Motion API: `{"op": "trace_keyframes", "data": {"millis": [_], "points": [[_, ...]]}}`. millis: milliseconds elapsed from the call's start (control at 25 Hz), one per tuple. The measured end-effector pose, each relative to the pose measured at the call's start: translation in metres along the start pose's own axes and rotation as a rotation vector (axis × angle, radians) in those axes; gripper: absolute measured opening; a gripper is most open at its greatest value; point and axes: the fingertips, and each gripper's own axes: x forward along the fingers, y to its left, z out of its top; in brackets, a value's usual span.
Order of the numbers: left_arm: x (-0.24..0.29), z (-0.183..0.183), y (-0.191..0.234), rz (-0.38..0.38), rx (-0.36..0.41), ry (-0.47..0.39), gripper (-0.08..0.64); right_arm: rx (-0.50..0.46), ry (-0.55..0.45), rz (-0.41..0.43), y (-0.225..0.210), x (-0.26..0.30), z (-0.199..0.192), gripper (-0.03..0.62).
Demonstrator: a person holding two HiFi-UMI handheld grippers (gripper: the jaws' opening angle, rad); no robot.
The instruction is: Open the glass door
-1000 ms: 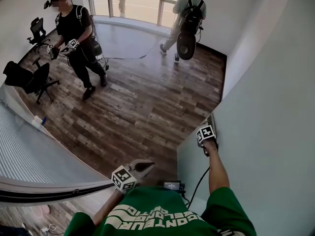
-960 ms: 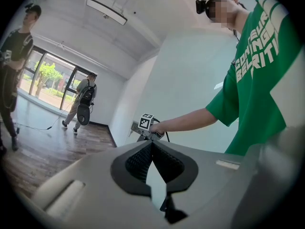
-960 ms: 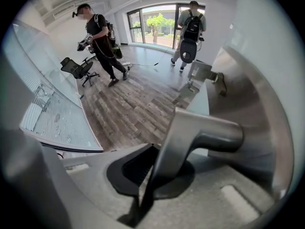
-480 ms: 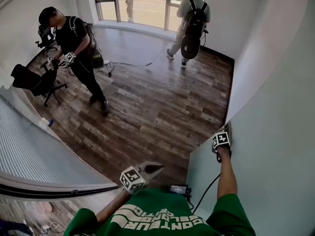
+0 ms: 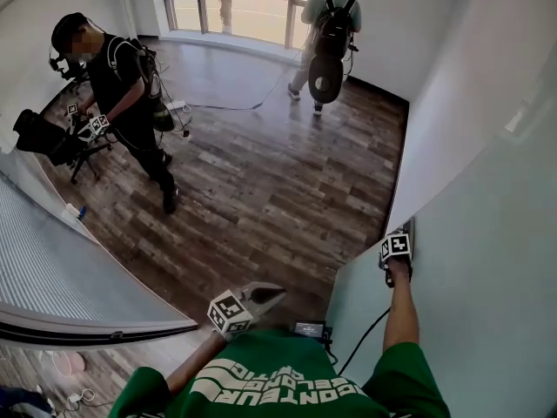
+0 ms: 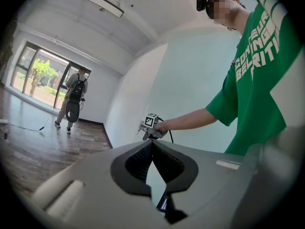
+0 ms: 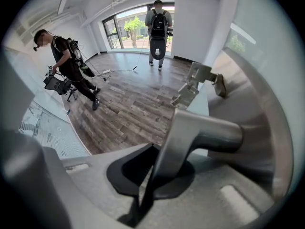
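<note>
The frosted glass door (image 5: 461, 259) fills the right of the head view, swung partly open. My right gripper (image 5: 397, 252) points steeply down at the door's edge and is shut on the metal door handle (image 7: 202, 130), which runs out from between its jaws in the right gripper view. A metal latch fitting (image 7: 193, 87) sticks out from the door edge beyond it. My left gripper (image 5: 268, 295) hovers in front of my chest, shut with nothing in it. In the left gripper view its tips (image 6: 152, 144) point at the door (image 6: 190, 80) and the right gripper (image 6: 150, 129).
A person in black (image 5: 122, 103) with grippers stands at the left by an office chair (image 5: 43, 138). Another person with a backpack (image 5: 326, 33) walks by the far windows (image 5: 235, 3). A frosted glass panel (image 5: 61, 268) lies at my left. Wood floor (image 5: 261, 190) stretches ahead.
My right gripper has moved right along with the handle and the door's edge. The left gripper shifted slightly. The person in black has stepped left towards the chair.
</note>
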Motion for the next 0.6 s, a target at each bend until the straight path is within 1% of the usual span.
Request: {"op": "trace_keyframes", "data": {"millis": [240, 600], "points": [[0.016, -0.002, 0.0, 0.009, 0.003, 0.006, 0.014, 0.038, -0.003, -0.01, -0.034, 0.005, -0.003, -0.008], [0.025, 0.0, -0.007, 0.004, 0.007, 0.018, 0.015, 0.09, -0.009, -0.029, -0.065, -0.002, -0.012, -0.008]]}}
